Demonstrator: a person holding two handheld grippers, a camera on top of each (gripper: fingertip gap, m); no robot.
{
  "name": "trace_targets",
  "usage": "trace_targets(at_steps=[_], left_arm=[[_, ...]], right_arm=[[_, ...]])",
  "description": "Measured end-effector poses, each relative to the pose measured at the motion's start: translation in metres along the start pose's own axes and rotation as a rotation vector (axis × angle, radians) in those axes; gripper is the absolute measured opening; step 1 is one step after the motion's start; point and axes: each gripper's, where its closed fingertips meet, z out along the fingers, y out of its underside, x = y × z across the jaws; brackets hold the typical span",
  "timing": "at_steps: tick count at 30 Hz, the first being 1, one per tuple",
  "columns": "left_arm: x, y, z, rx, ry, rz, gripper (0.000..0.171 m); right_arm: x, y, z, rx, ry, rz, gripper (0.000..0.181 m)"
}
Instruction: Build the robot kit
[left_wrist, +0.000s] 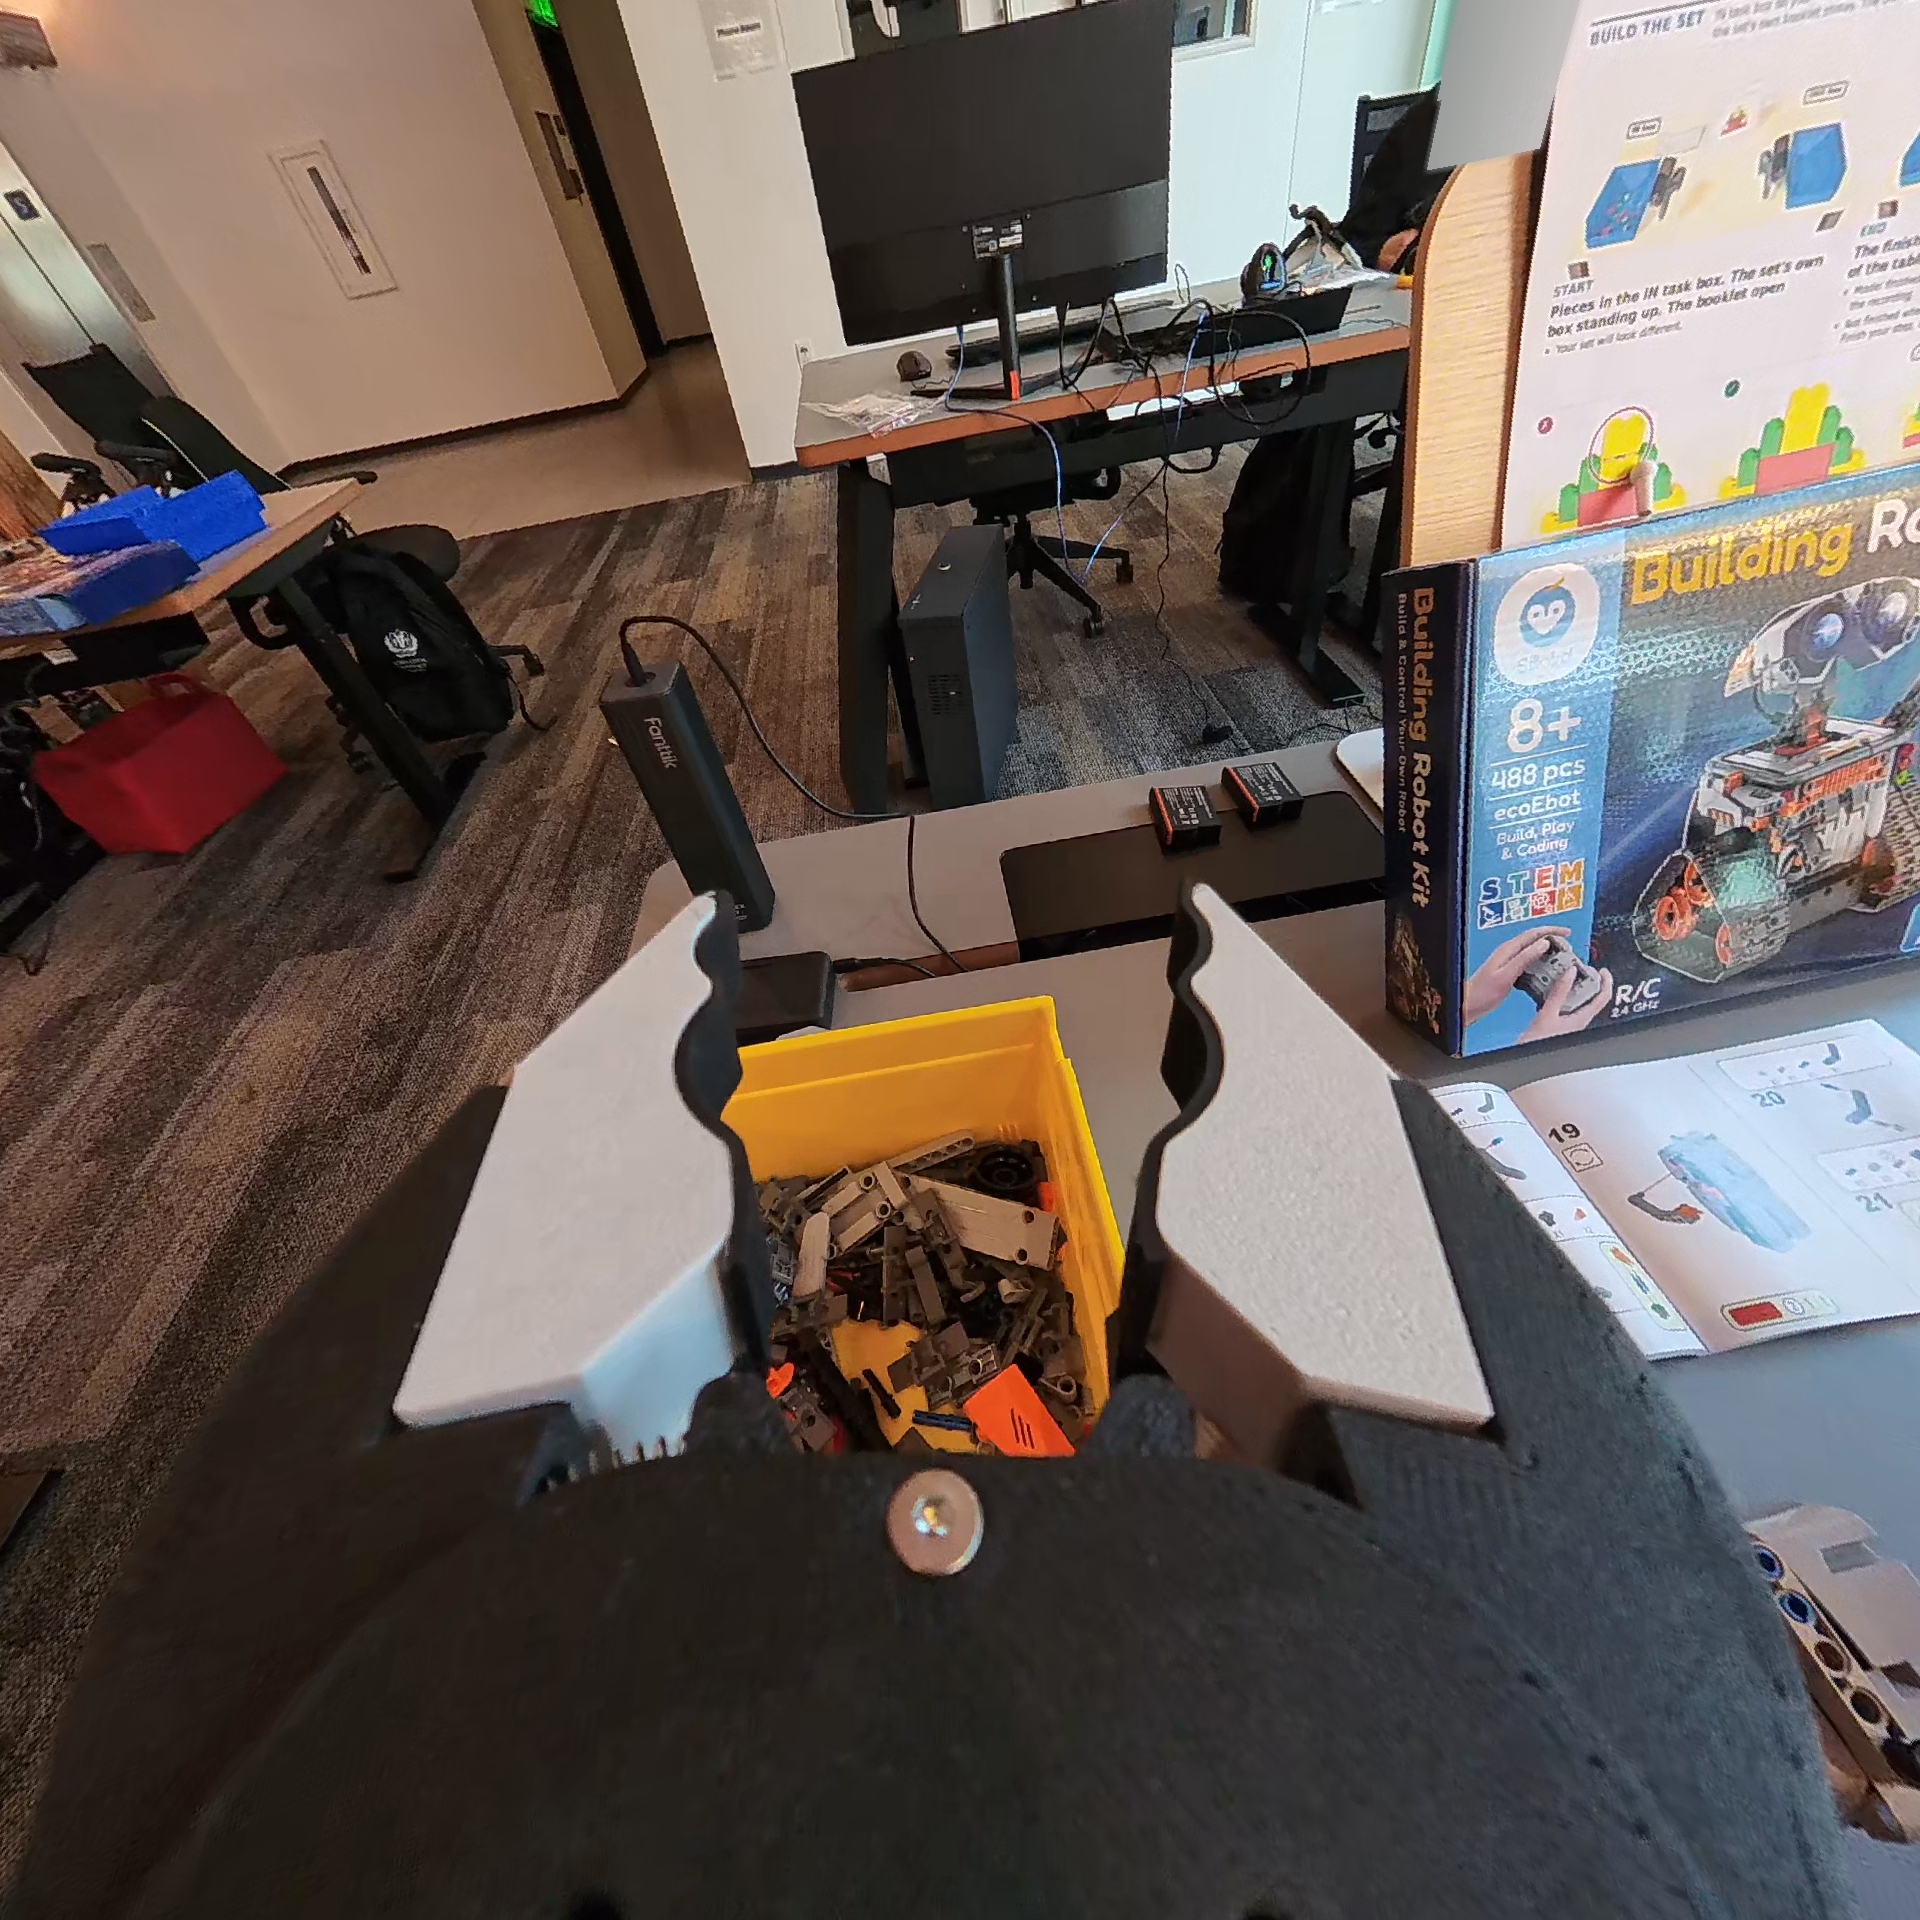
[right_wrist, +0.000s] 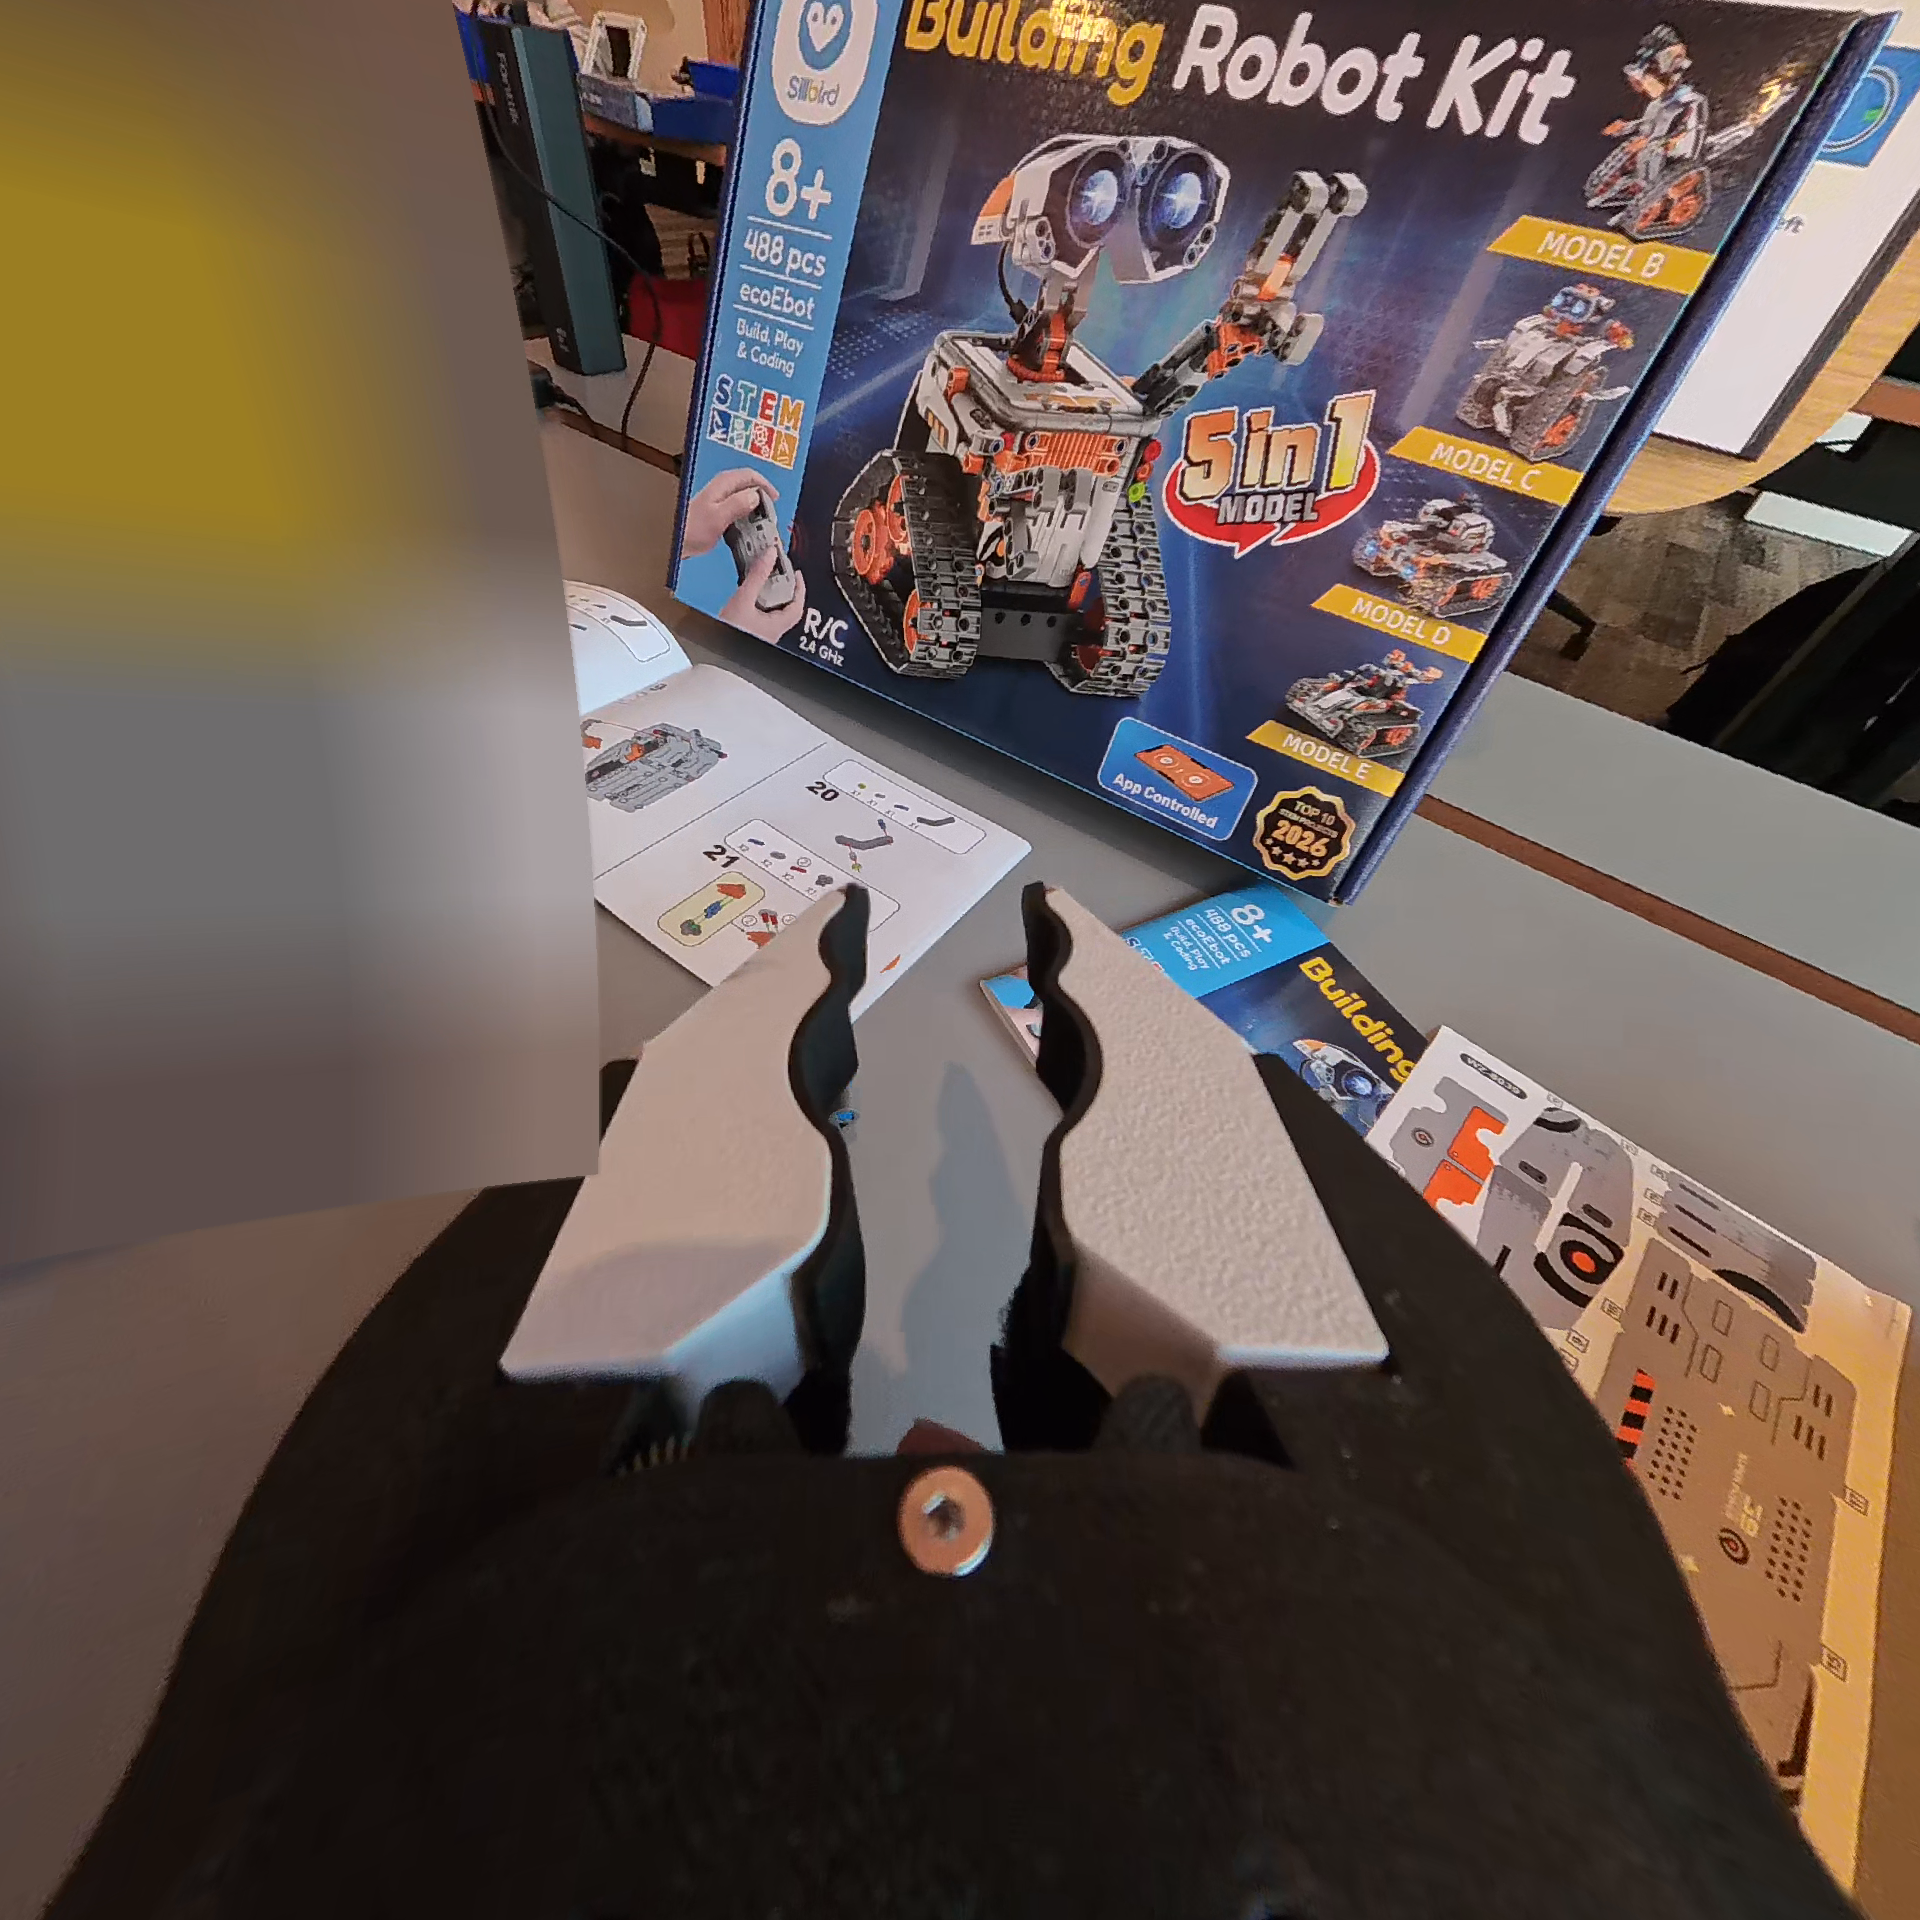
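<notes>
The bin (left_wrist: 1023, 1049) was bright yellow, its loose pieces (left_wrist: 925, 1268) mostly grey and black with a few orange. The kit box (right_wrist: 1195, 416) was dark blue with a light blue side strip. The tabletop (right_wrist: 1621, 831) was plain grey.

Yellow bin (left_wrist: 1049, 1049) open-topped (parts piled inside); kit box (right_wrist: 1195, 436) walls off table (right_wrist: 1558, 987) rear.
</notes>
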Motion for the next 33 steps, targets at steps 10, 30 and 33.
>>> trace_targets(at_steps=[10,30,33], left_arm=[[0.003,0.005,0.004,-0.024,0.004,0.013,0.082],[0.01,0.008,-0.007,-0.076,0.056,0.029,0.083],[0.01,0.006,-0.014,-0.076,0.074,0.028,0.083]], right_arm=[[0.0,0.0,0.0,0.001,-0.01,0.016,0.03],[-0.003,-0.008,-0.004,0.025,0.003,-0.04,0.03],[-0.003,-0.01,-0.004,0.029,0.008,-0.062,0.029]])
